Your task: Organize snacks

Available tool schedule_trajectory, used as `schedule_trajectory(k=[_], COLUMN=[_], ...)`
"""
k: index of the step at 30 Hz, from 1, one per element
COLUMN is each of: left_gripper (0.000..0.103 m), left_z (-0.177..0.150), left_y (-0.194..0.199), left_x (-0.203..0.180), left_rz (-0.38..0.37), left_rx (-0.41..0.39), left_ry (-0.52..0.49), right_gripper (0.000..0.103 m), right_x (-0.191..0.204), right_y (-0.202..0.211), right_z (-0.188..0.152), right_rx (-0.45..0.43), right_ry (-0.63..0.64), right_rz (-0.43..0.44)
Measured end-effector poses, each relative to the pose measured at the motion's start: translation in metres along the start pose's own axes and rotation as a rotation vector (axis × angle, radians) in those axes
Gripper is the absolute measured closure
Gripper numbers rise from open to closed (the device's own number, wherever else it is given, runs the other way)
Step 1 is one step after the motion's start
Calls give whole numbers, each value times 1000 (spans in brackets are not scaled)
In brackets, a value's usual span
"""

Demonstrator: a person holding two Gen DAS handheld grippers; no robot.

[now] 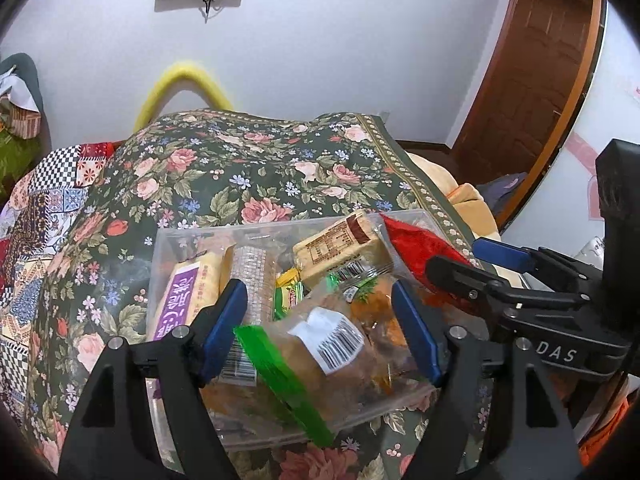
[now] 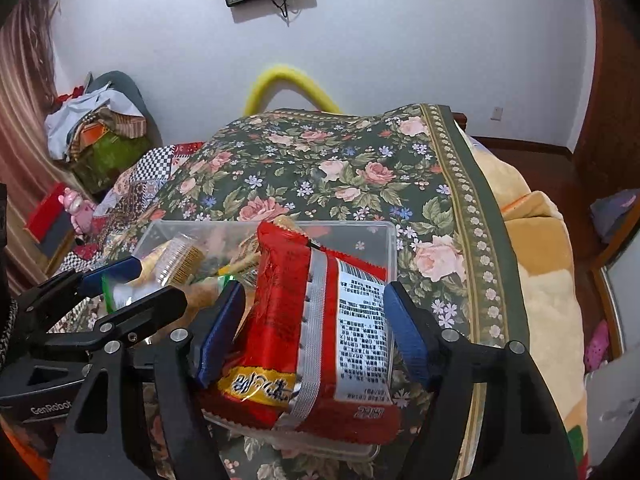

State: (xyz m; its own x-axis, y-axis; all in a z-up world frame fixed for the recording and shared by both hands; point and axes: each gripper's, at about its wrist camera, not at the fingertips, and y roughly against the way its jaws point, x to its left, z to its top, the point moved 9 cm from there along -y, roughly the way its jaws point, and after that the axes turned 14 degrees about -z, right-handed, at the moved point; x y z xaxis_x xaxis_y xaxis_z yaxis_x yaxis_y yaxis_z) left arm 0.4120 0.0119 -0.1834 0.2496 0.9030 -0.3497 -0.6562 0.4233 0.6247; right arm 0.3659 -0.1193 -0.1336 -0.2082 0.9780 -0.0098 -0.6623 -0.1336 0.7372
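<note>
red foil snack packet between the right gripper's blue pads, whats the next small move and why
Probably lower the red foil snack packet a little and release it. The right gripper has it between its blue pads over the clear plastic box on the flowered green cloth, whose right part looks less filled. The left gripper hangs open above the other snacks.

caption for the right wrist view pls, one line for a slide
Right gripper straddles a red foil snack packet over the clear plastic bin on the floral bedspread.
</note>
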Motion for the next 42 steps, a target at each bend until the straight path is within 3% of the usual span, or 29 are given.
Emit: schedule_trajectory(k=[8, 17, 25, 32, 33, 42], left_gripper=[29, 29, 28, 4, 3, 1], left_z=[12, 21, -1, -22, -25, -44], left_y=[57, 189, 274, 302, 303, 307], left_x=[-22, -83, -123, -138, -139, -148], left_rz=[5, 33, 42, 66, 70, 105], left_rx=[-94, -320, -444, -484, -484, -477], left_ry=[-31, -138, -182, -190, -191, -220], right_gripper=[32, 30, 24, 4, 0, 0], right_x=[1, 0, -1, 3, 3, 4], right_y=[50, 167, 260, 295, 297, 299], right_z=[7, 6, -7, -23, -25, -39], right_rx=[-89, -266, -418, -486, -495, -490], right_ry=[13, 0, -37, -32, -35, -27], right_rz=[0, 21, 53, 37, 25, 3])
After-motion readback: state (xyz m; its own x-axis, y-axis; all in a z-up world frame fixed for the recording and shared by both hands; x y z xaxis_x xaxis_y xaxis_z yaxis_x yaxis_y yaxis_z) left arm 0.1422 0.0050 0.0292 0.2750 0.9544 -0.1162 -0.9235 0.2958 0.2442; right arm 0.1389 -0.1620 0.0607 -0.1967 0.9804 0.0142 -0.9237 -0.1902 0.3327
